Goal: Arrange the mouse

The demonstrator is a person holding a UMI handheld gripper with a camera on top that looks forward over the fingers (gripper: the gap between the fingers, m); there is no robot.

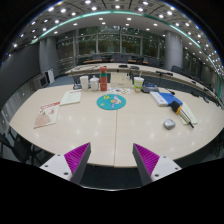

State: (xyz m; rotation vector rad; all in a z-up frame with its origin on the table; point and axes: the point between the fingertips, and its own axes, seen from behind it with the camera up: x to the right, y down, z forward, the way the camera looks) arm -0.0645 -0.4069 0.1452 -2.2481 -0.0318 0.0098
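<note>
Currently, the gripper [110, 160] hangs above the near edge of a wide pale table [100, 135], its two fingers spread well apart with nothing between them; the magenta pads [76, 154] face each other across bare tabletop.

A small grey, rounded object that is probably the mouse [169, 124] lies on the table to the right and well beyond the fingers, near a white and yellow item [183, 113].

Farther off, at the table's middle, lies a round blue mat [111, 101]. Cups and an orange container [101, 83] stand along the far side, papers [70, 97] lie to the left, and a booklet [46, 116] rests nearer on the left.

To do the approach well, the gripper likely needs to swing right and forward, line its fingers along the mouse's two long sides, and come down low before closing, since a rounded shell could slip out.

No brand, label or writing can be read at this distance.
</note>
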